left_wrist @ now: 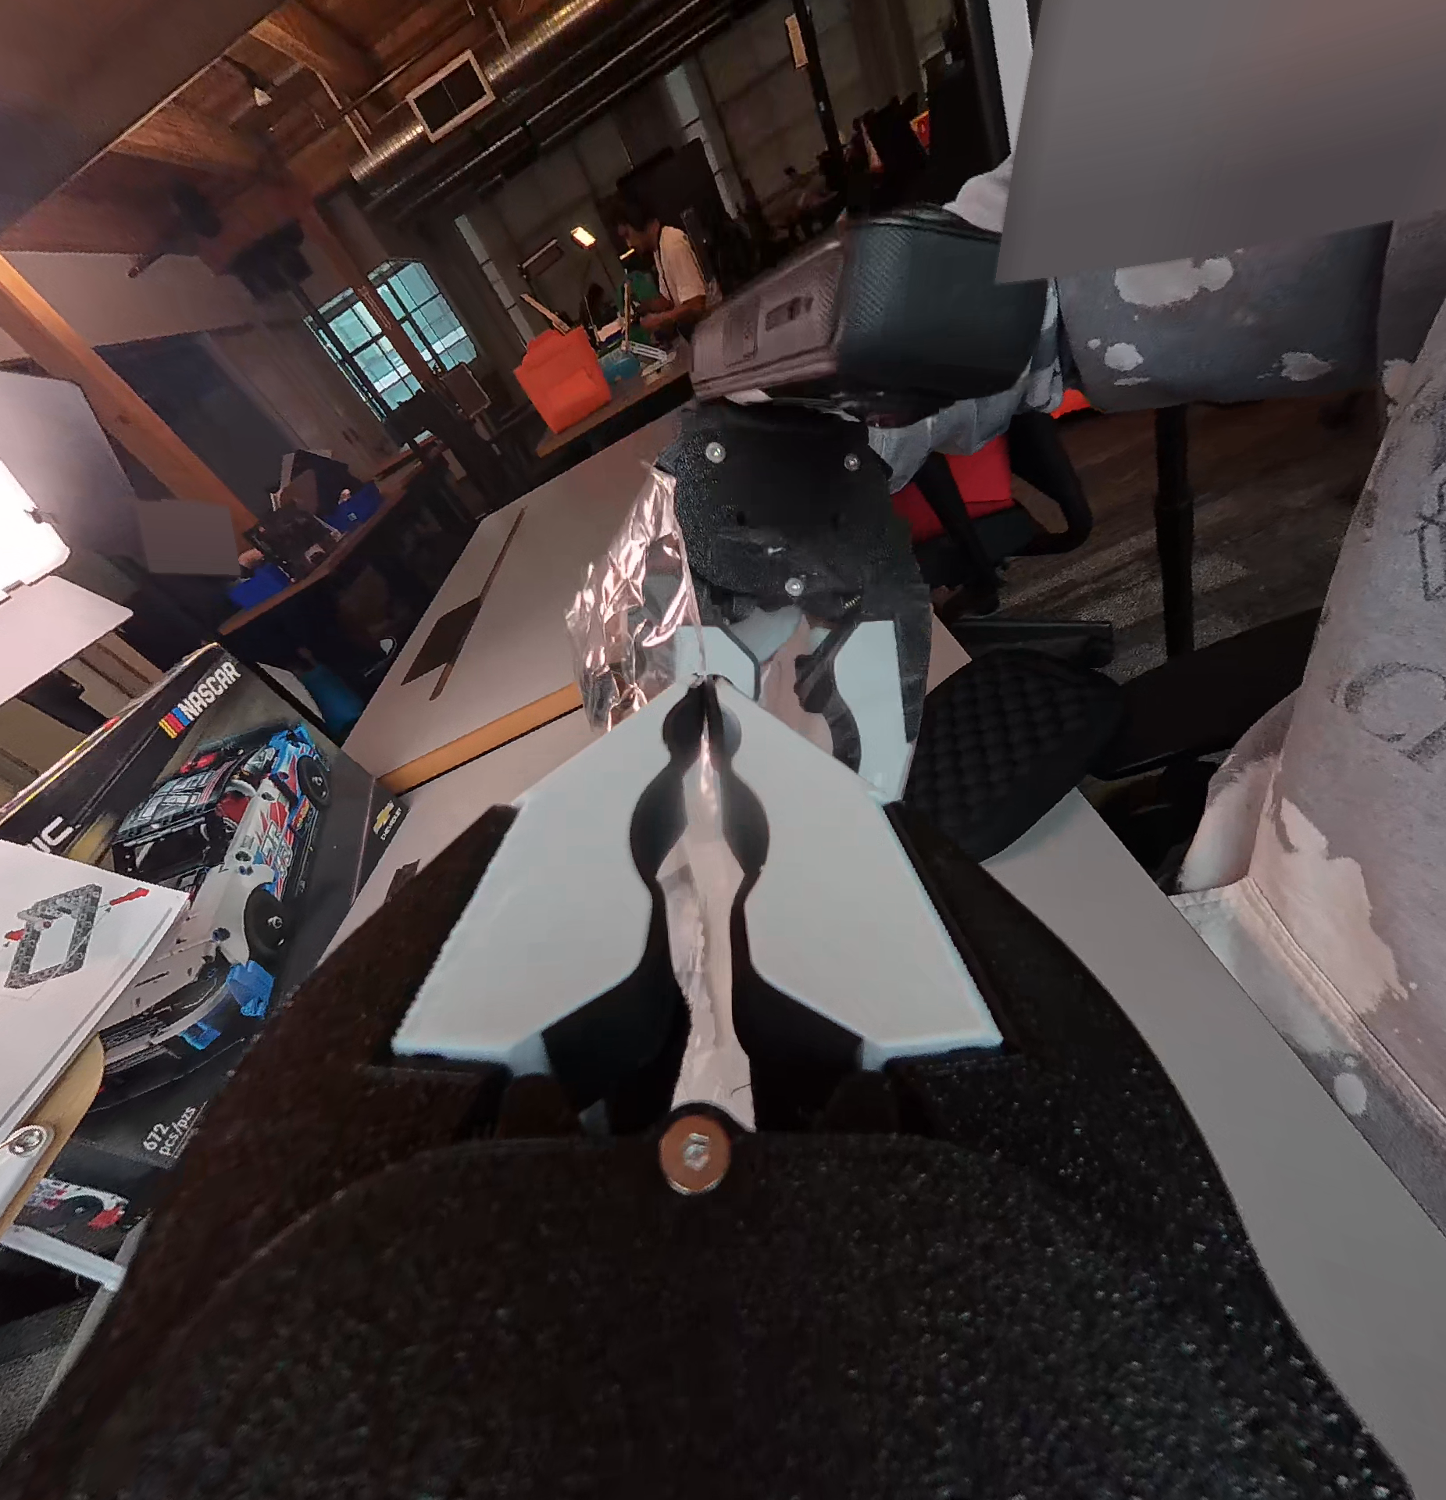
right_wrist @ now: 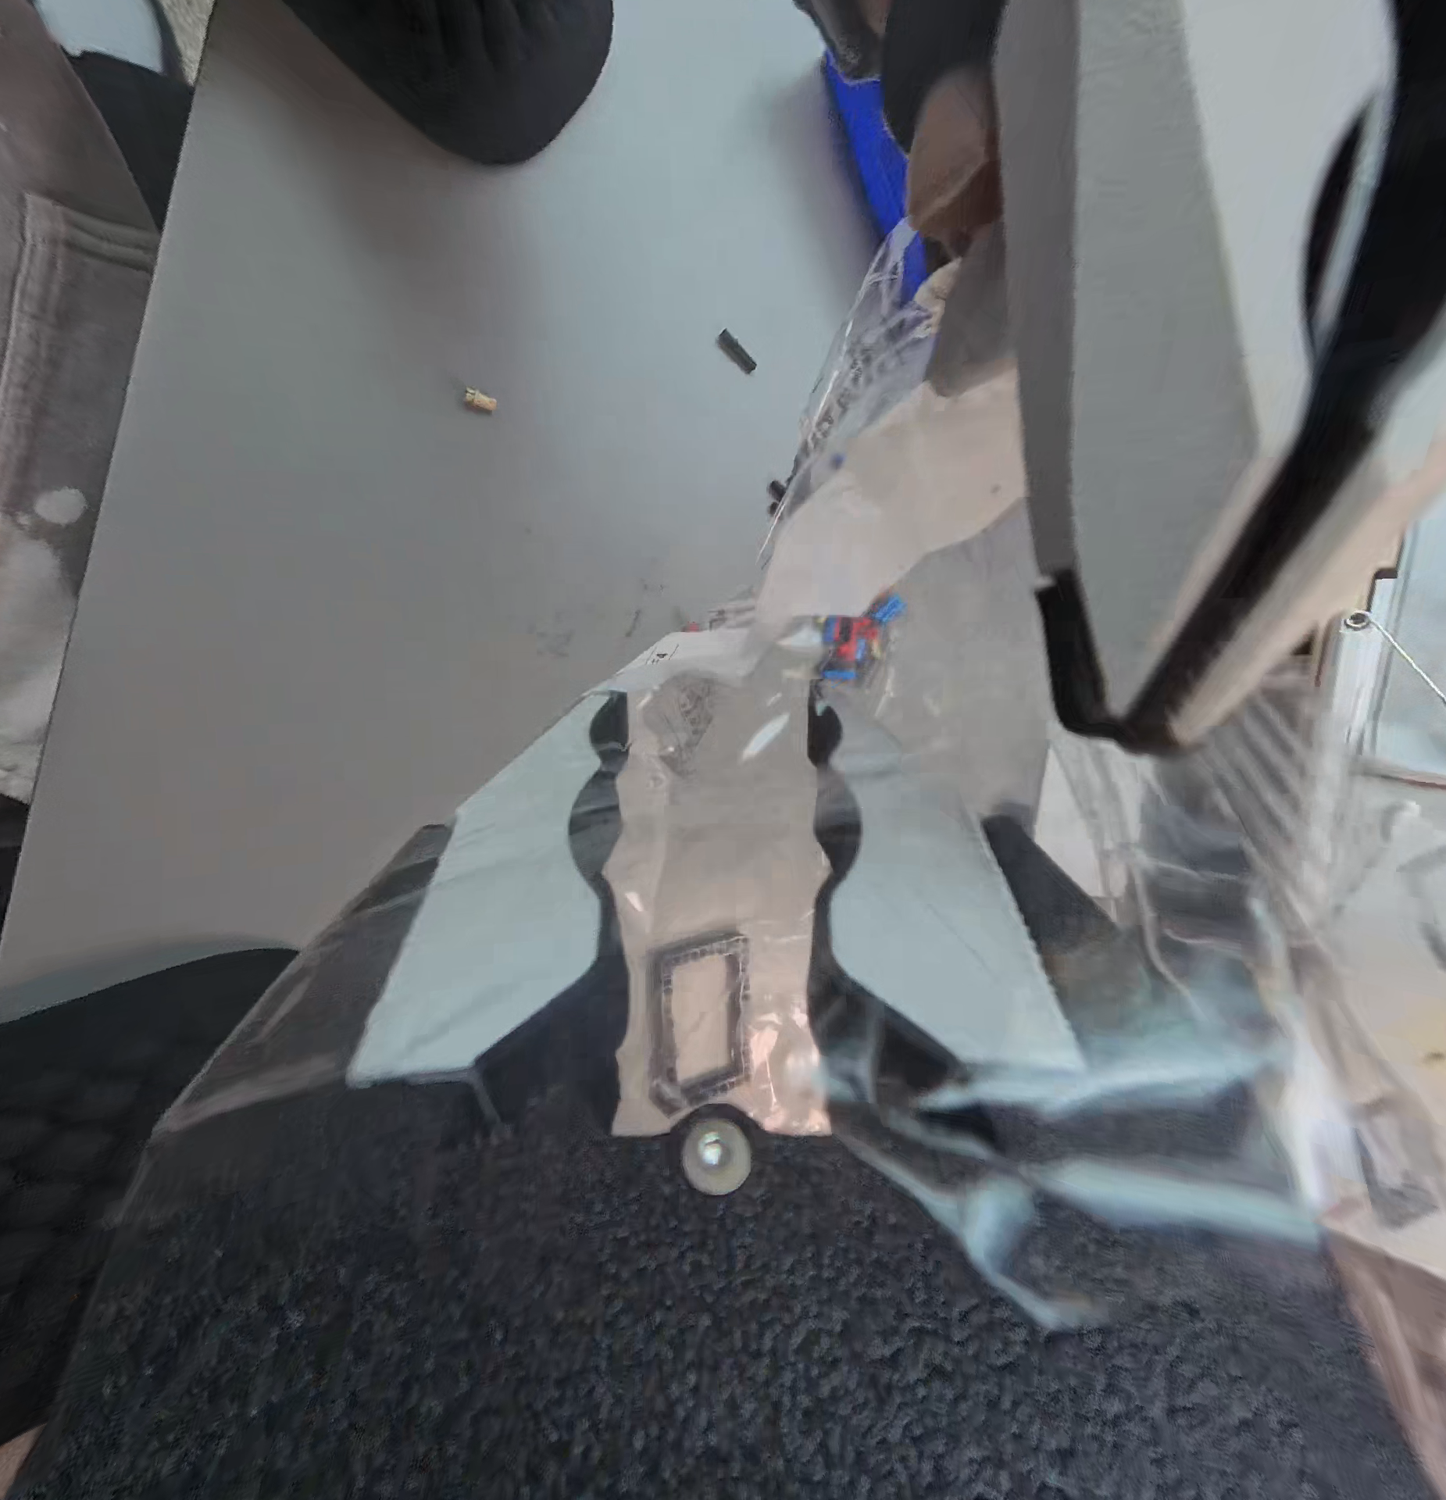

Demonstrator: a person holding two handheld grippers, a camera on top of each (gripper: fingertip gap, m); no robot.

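My left gripper (left_wrist: 707, 690) is shut on a clear plastic bag (left_wrist: 630, 584), with the film pinched between its white fingers (left_wrist: 557, 917). The bag hangs crumpled just past the tips. Beyond it, my right gripper also shows in the left wrist view (left_wrist: 784, 528), black with white fingers spread. In the right wrist view my right gripper (right_wrist: 711, 714) is open. The same bag (right_wrist: 987, 933) drapes over its fingers and across the gap, with small red and blue pieces (right_wrist: 853, 641) inside. A white finger of the left gripper (right_wrist: 1174, 365) looms close at the upper right.
A grey table (right_wrist: 378, 568) lies below, with a small tan piece (right_wrist: 480, 398) and a small black piece (right_wrist: 736, 351) loose on it. A toy car kit box (left_wrist: 216, 852) and an instruction booklet (left_wrist: 46, 958) sit at left. A black chair back (left_wrist: 1011, 747) is beyond the table edge. The grippers' ends are close to 10 cm from one another.
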